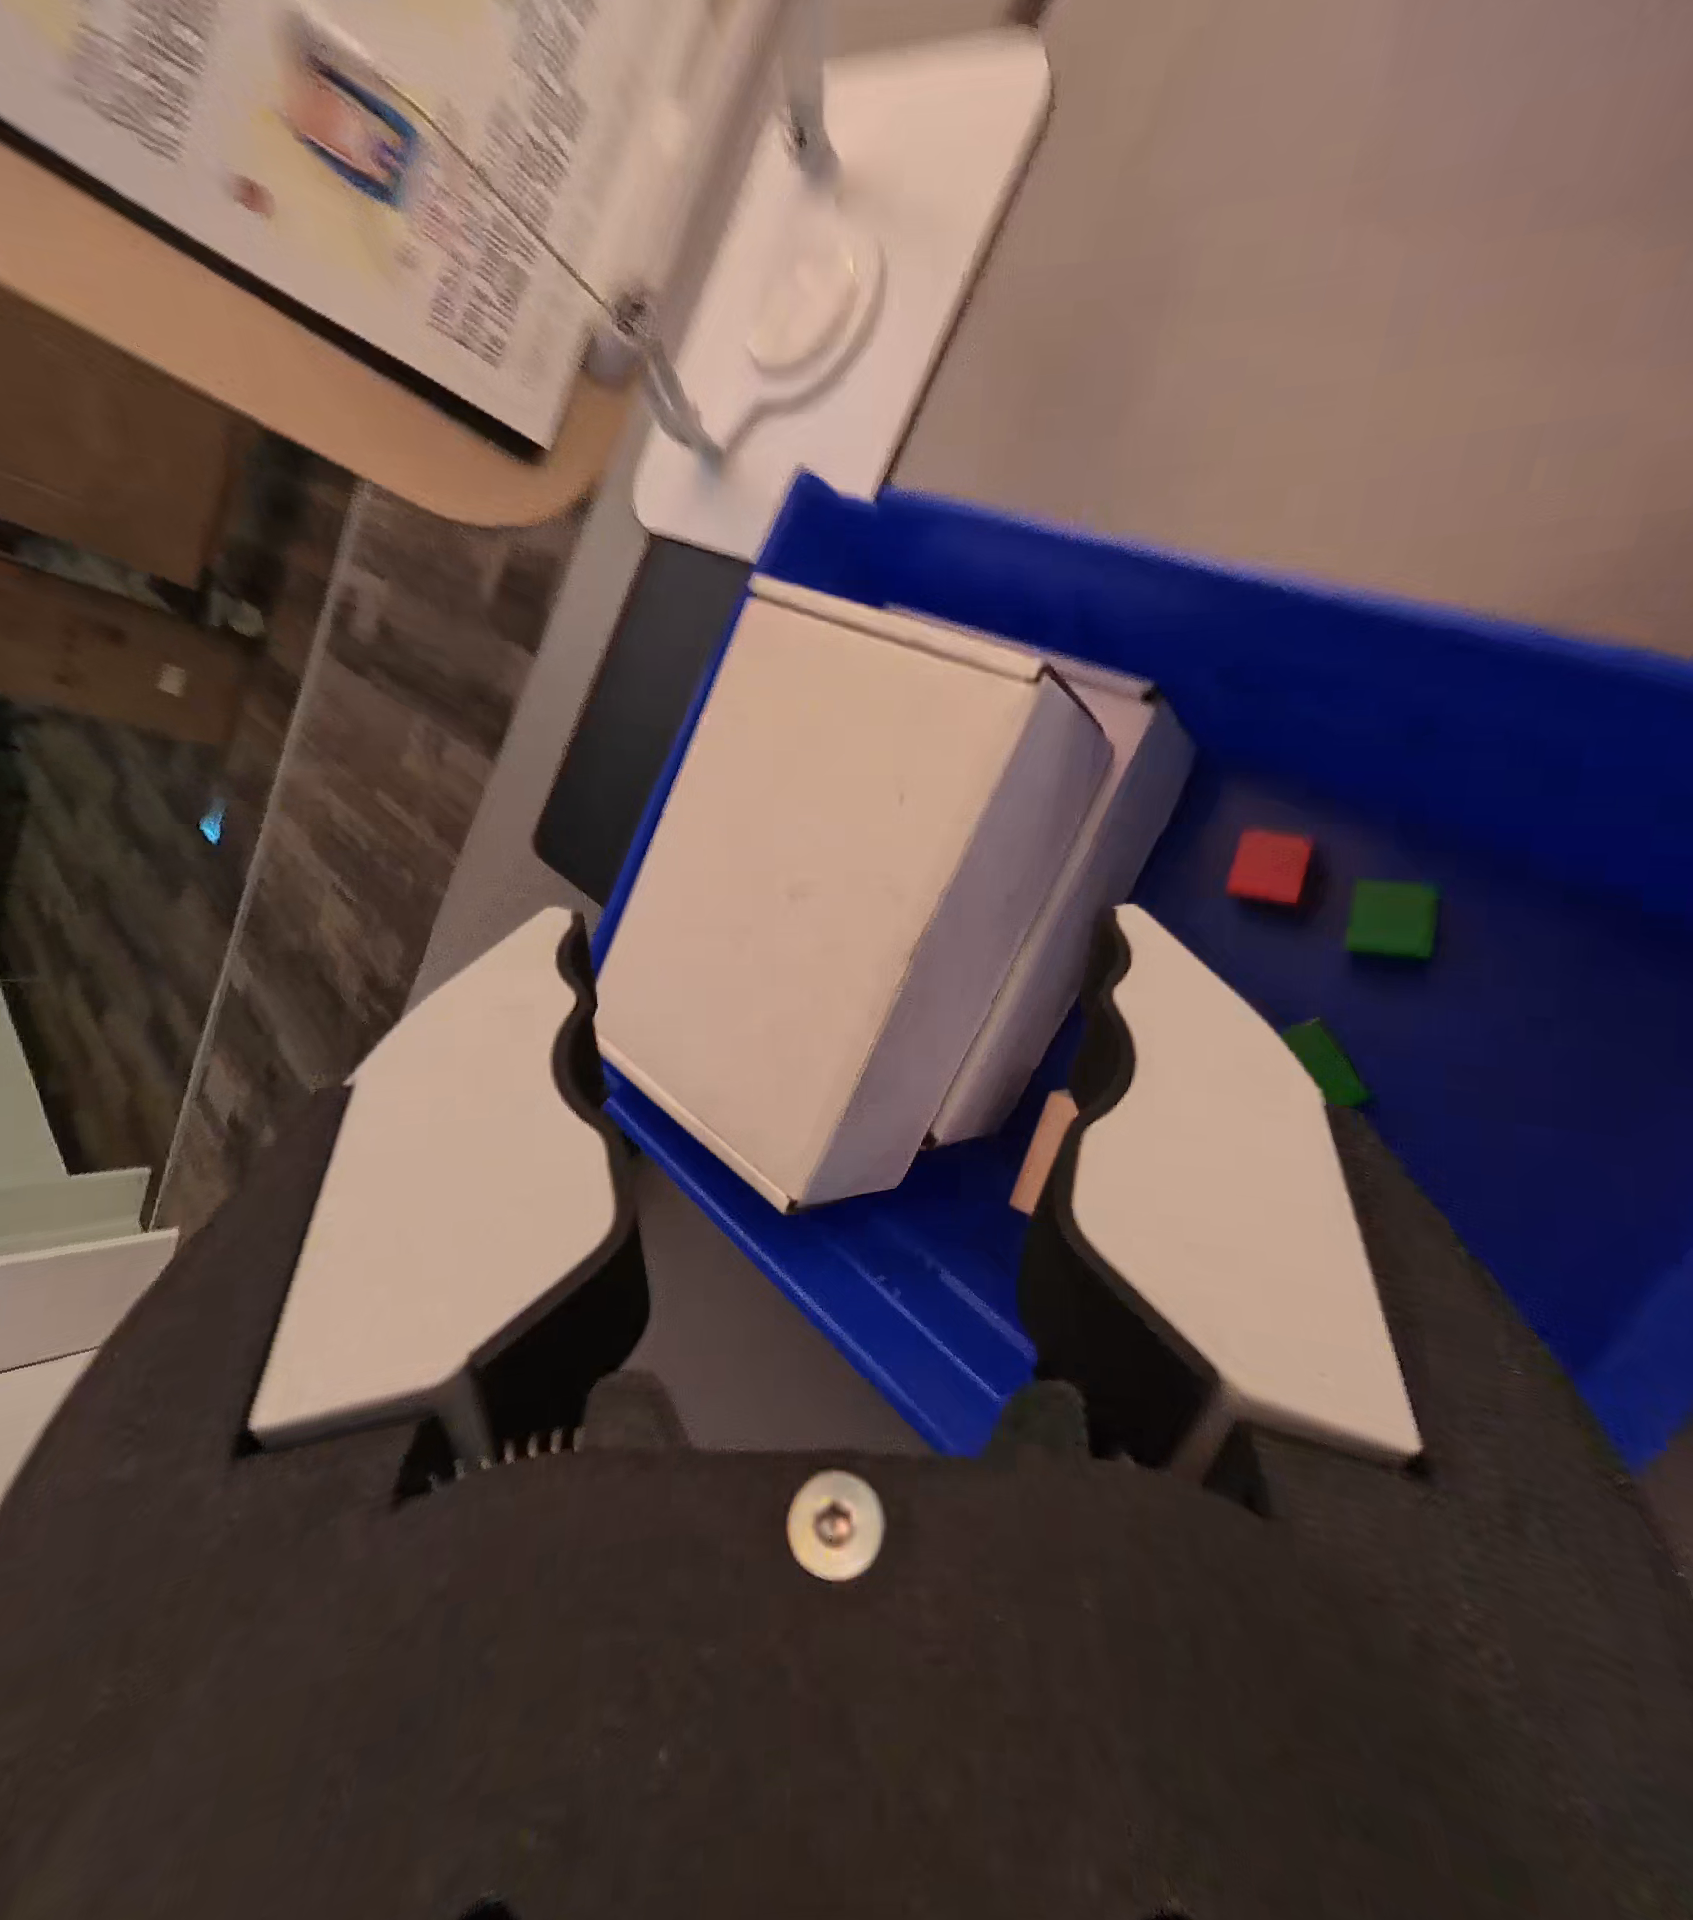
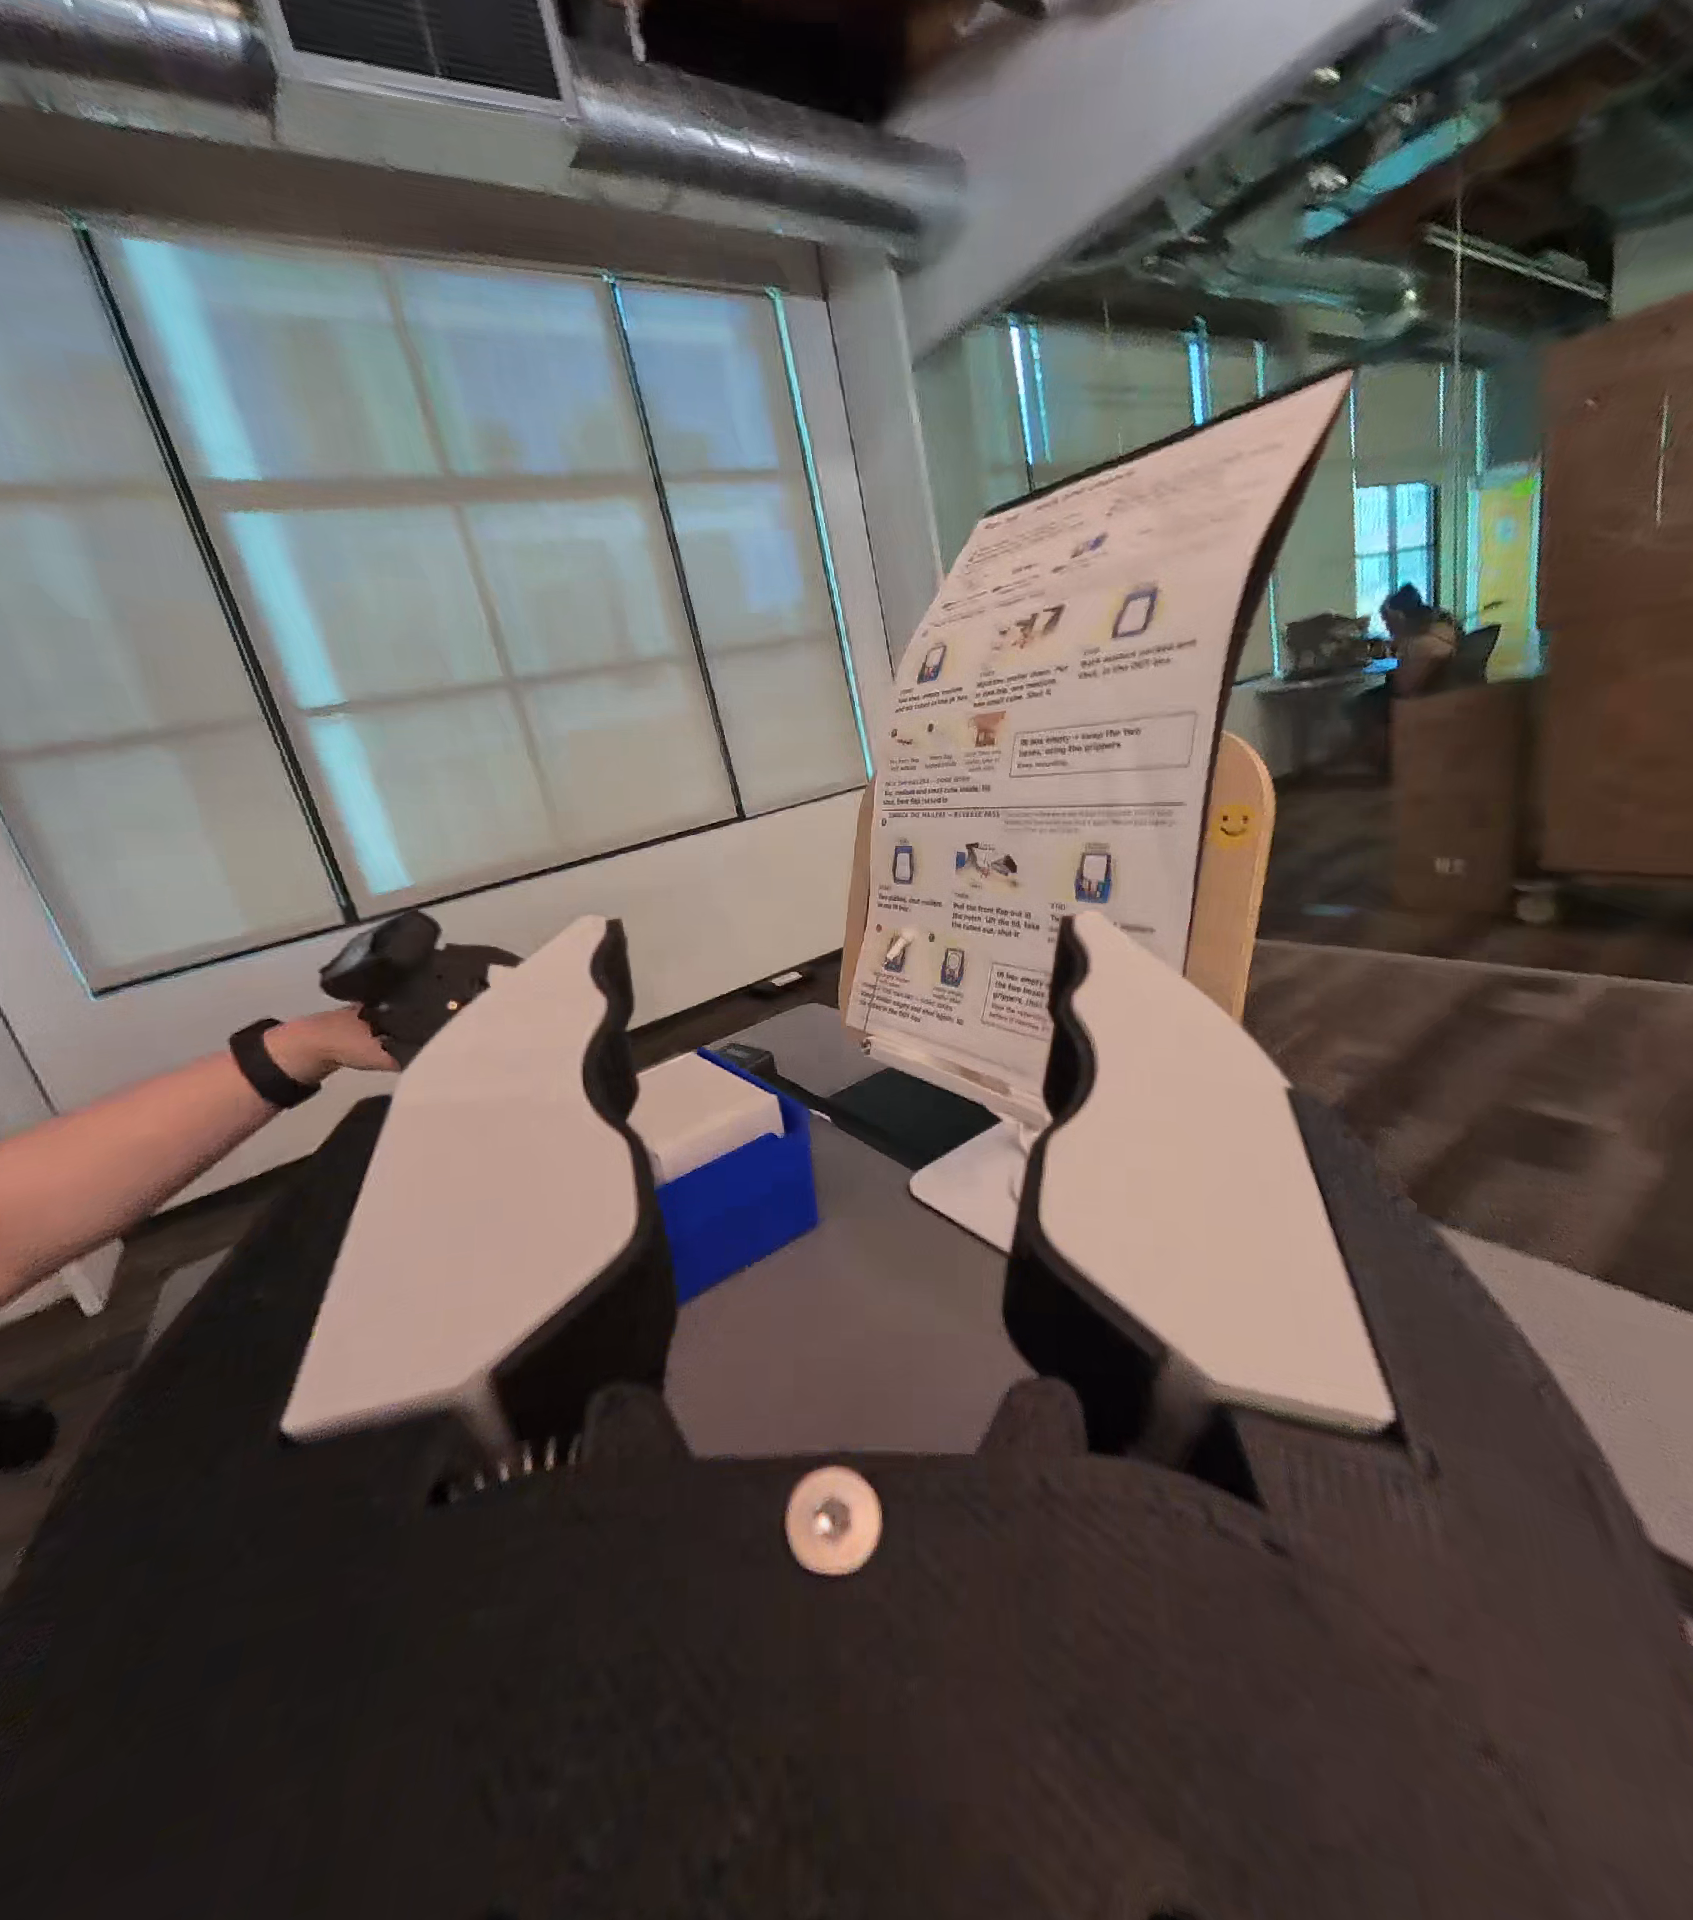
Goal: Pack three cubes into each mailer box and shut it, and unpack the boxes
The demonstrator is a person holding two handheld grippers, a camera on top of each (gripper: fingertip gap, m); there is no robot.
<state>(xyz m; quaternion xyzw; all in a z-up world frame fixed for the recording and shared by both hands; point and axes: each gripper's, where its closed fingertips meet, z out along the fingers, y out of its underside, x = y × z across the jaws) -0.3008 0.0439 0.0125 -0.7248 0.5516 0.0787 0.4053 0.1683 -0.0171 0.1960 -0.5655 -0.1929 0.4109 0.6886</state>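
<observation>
The left hand-held gripper point(image 1: 847, 977) is open wide w/ nothing held, its tips on each side of a white mailer box point(image 1: 821, 914) that leans in a blue bin point(image 1: 1444, 686). A 2nd white box point(image 1: 1081, 883) sits right behind it. A red cube point(image 1: 1270, 865) and 2 green cubes point(image 1: 1393, 917) point(image 1: 1325, 1060) lie on the bin floor nearby. The right hand-held gripper point(image 2: 837, 997) is open wide too, empty, up in the air away from the bin. I think the step is grabbing the front box: push the tips further along its sides, squeeze slow & even so the thin card doesn't crush, then lift straight up. An instruction sheet point(image 2: 1070, 748) w/ small pics stands on the table point(image 2: 852, 1299); there is print on it, no brand seen on the boxes.
</observation>
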